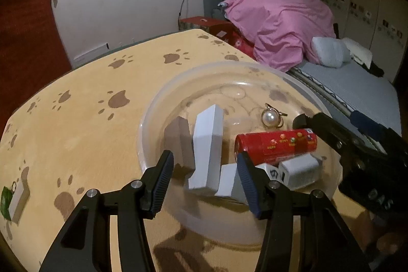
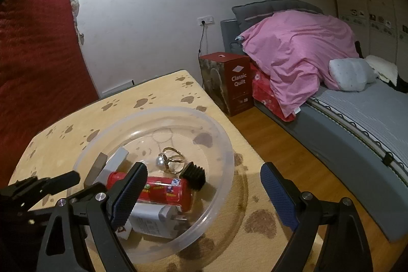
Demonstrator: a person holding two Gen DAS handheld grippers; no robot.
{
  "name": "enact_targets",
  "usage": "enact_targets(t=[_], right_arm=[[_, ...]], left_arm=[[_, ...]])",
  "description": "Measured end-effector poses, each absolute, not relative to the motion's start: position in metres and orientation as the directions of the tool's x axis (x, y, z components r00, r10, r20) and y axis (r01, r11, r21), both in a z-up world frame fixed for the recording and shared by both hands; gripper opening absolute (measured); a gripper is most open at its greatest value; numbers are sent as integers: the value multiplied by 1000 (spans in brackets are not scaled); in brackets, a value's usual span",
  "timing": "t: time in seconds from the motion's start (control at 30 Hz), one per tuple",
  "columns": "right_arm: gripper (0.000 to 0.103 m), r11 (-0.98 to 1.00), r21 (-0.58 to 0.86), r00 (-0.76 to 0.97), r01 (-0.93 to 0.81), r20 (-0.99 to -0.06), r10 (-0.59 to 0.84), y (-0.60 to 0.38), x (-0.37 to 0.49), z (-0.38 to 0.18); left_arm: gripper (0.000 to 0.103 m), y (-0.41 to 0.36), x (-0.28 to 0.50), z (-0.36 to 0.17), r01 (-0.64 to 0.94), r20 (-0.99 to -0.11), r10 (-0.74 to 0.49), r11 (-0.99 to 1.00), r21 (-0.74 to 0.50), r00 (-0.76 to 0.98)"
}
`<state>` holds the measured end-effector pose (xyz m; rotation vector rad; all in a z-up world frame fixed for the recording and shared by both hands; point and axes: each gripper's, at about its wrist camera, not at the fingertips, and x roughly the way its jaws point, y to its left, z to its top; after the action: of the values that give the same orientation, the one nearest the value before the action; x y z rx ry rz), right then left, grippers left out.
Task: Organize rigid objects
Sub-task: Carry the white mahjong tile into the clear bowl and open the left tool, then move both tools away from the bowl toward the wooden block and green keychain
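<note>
A clear plastic bowl (image 1: pixel 163 98) (image 2: pixel 224 144) sits on the paw-print table. Inside lie white and grey blocks (image 1: pixel 207 144) (image 2: pixel 112 162), a red cylinder (image 1: pixel 276 144) (image 2: pixel 163 191), a pearl ring (image 1: pixel 270 117) (image 2: pixel 168 159), a white charger plug (image 1: pixel 299 170) (image 2: pixel 153 221), a die (image 1: pixel 271 173) and a black ribbed piece (image 2: pixel 195 175). My left gripper (image 1: pixel 205 180) is open and empty, over the bowl's near rim by the blocks. My right gripper (image 2: pixel 204 198) is open and empty, over the bowl's right side; it shows in the left wrist view (image 1: pixel 357 144).
A small block with a green label (image 1: pixel 12 200) lies at the table's left edge. A bed with a pink quilt (image 2: pixel 301 50) stands to the right across a strip of wooden floor. A red box (image 2: pixel 229 83) stands beside the table's far corner.
</note>
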<state>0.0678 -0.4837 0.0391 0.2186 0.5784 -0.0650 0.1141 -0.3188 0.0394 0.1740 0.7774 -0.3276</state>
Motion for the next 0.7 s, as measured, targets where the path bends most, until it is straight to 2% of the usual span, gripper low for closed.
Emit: enact_targets(t=[0.17, 0.4, 0.5, 0.7], right_arm=[[93, 973, 194, 834, 128, -551, 0, -485, 67, 39], [93, 971, 196, 834, 136, -552, -6, -484, 69, 39], [93, 971, 197, 834, 137, -552, -6, -484, 69, 39], [93, 974, 185, 830, 130, -557, -5, -481, 69, 39]], left_arm=[[53, -324, 121, 46, 364, -684, -237, 930, 44, 689], [53, -322, 148, 47, 322, -694, -264, 946, -49, 670], [53, -317, 158, 45, 286, -712, -245, 956, -65, 658], [53, -309, 148, 51, 305, -690, -266, 950, -68, 673]])
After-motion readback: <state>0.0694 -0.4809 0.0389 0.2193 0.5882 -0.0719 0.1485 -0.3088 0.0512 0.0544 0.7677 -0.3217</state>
